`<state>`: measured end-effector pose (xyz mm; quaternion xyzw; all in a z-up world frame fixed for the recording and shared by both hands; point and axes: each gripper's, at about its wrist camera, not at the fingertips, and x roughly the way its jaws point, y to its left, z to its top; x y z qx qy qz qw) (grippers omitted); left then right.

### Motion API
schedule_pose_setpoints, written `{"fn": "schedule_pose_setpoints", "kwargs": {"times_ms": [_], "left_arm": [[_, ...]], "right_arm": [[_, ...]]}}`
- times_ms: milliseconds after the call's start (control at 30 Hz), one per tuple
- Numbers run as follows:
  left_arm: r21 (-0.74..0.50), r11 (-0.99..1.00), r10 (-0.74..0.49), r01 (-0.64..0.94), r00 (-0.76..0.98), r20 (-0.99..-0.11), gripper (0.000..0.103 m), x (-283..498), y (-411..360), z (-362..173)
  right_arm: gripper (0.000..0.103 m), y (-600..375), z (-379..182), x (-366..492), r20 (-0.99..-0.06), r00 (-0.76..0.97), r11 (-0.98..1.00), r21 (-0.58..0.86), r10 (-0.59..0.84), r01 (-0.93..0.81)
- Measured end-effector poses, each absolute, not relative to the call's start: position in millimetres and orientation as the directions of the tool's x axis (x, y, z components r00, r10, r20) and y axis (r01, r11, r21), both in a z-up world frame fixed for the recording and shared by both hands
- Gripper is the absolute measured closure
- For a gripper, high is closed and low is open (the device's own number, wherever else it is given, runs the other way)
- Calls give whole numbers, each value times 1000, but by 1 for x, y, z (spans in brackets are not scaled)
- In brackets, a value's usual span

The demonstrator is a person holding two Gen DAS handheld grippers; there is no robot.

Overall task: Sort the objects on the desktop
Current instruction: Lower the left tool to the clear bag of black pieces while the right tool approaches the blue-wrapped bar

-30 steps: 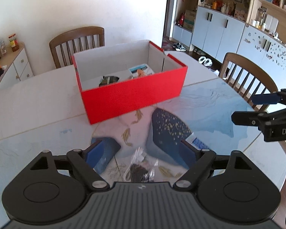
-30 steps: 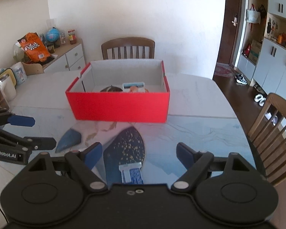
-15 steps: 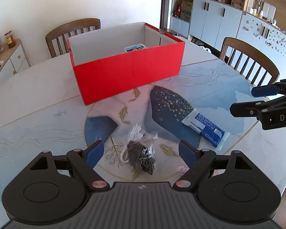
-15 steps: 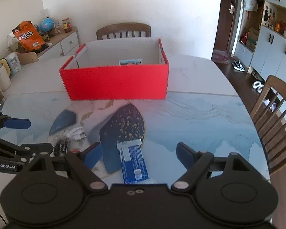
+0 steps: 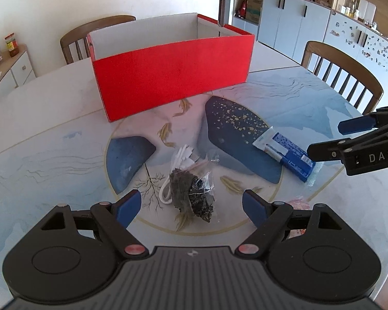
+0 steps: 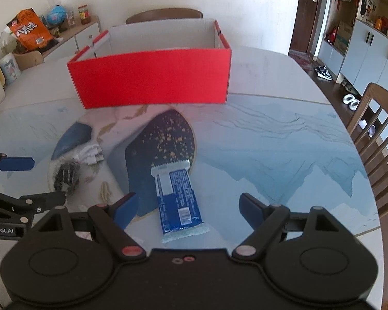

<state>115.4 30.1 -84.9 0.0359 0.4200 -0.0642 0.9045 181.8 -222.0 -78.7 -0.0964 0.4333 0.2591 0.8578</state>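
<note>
A red box (image 5: 173, 75) with a white inside stands on the table; it also shows in the right wrist view (image 6: 152, 77). A clear bag of dark bits (image 5: 194, 188) with a white cable (image 5: 165, 193) lies just ahead of my open left gripper (image 5: 191, 205), between its fingers. A blue snack bar wrapper (image 6: 177, 193) lies just ahead of my open right gripper (image 6: 187, 206); it also shows in the left wrist view (image 5: 287, 152). The bag shows blurred in the right wrist view (image 6: 66, 174). The box's contents are hidden.
The table (image 5: 51, 118) has a painted blue and white top. Wooden chairs stand behind the box (image 5: 90, 36) and at the right (image 5: 349, 75). A small pink wrapper (image 5: 298, 204) lies by my left gripper's right finger. A sideboard with snacks (image 6: 31, 33) stands at far left.
Both grippers have drawn back from the box and dropped lower. The bag and the blue wrapper now lie in fuller view ahead of the fingers. Both stayed open.
</note>
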Motion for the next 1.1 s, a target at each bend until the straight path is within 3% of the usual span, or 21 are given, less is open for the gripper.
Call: {"fn": "schedule_pose_setpoints", "kwargs": {"times_ms": [533, 767, 1100], "left_arm": [[0, 990, -88, 138, 632, -770, 18, 129, 35, -108], [5, 988, -95, 155, 627, -773, 26, 131, 34, -113], [14, 989, -83, 149, 626, -775, 46, 133, 32, -116]], "right_arm": [[18, -209, -104, 194, -822, 456, 842, 51, 341, -537], [19, -205, -111, 196, -831, 449, 840, 41, 329, -540], [20, -201, -123, 200, -850, 439, 855, 27, 293, -518]]}}
